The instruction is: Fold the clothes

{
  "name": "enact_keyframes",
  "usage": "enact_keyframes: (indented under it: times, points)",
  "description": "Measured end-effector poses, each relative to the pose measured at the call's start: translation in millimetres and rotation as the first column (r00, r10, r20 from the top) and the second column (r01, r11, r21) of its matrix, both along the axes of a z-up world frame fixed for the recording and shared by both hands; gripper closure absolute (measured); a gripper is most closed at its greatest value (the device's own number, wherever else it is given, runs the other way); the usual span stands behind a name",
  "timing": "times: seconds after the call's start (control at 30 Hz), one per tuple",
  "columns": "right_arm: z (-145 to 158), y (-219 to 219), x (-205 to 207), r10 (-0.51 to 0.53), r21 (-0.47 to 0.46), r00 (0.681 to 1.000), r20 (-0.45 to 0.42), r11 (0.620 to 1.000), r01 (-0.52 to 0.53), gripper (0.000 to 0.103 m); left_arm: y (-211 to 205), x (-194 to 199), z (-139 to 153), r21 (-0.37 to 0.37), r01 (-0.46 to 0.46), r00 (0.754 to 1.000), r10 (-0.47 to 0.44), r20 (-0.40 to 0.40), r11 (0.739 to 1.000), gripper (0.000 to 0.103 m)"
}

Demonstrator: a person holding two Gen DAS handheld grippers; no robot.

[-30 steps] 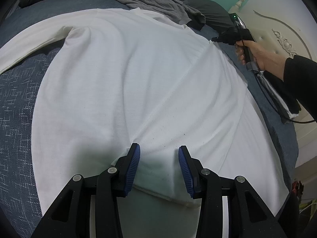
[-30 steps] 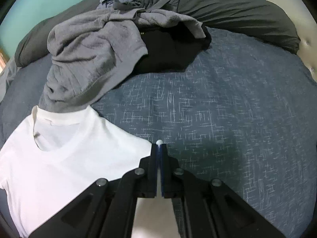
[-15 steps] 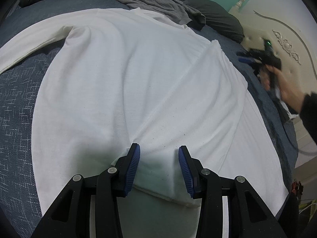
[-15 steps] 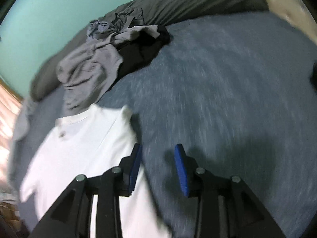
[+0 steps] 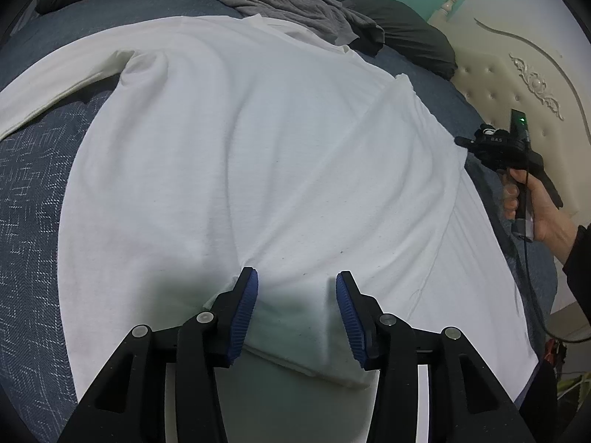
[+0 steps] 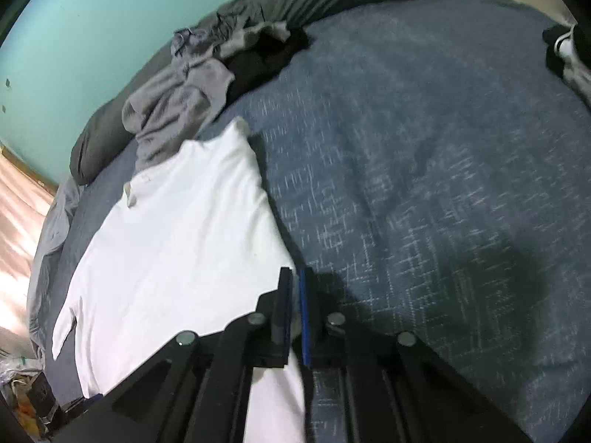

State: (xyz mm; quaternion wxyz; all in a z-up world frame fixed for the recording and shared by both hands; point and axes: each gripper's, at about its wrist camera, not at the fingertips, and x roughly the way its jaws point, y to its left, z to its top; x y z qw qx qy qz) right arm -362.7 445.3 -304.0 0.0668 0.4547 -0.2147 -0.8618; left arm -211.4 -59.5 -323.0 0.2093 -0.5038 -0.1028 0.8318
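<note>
A white long-sleeved shirt [image 5: 258,147] lies spread on a blue patterned bedcover [image 6: 424,147], with its right sleeve folded in over the body. My left gripper [image 5: 295,277] sits at the hem; its jaws stand apart and are opening, and a raised fold of the hem lies between them. In the left wrist view a hand [image 5: 535,206] holds my right gripper [image 5: 460,141] at the shirt's right edge. The right wrist view shows the right gripper [image 6: 294,271] shut, with the white shirt [image 6: 177,240] edge pinched between its pads.
A pile of grey clothes [image 5: 295,3] and a black garment [image 6: 258,62] lie beyond the collar, against a dark pillow [image 5: 406,37]. A cream padded headboard [image 5: 517,85] stands on the right. A black-and-white item [image 6: 561,48] lies at the bed's far right.
The right gripper let go of the shirt's shoulder, opened, travelled down along the right edge and shut again on the edge lower down. The left gripper stayed at the hem.
</note>
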Motion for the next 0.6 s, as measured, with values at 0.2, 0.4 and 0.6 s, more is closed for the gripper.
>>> enact_keyframes:
  times: [0.2, 0.4, 0.6]
  points:
    - [-5, 10, 5, -0.061, -0.012, 0.998, 0.027, 0.998, 0.061, 0.1, -2, -2, 0, 0.012, -0.006, 1.0, 0.006, 0.003, 1.0, 0.055]
    - [-18, 12, -3, -0.066, -0.036, 0.996, 0.063, 0.997, 0.068, 0.099, -1, -4, -1, 0.013, -0.005, 1.0, 0.005, 0.003, 1.0, 0.055]
    - [-5, 33, 8, -0.124, -0.095, 0.992, 0.009, 0.988, 0.124, 0.098, 1, -4, -1, 0.008, -0.004, 1.0, 0.004, 0.002, 1.0, 0.055]
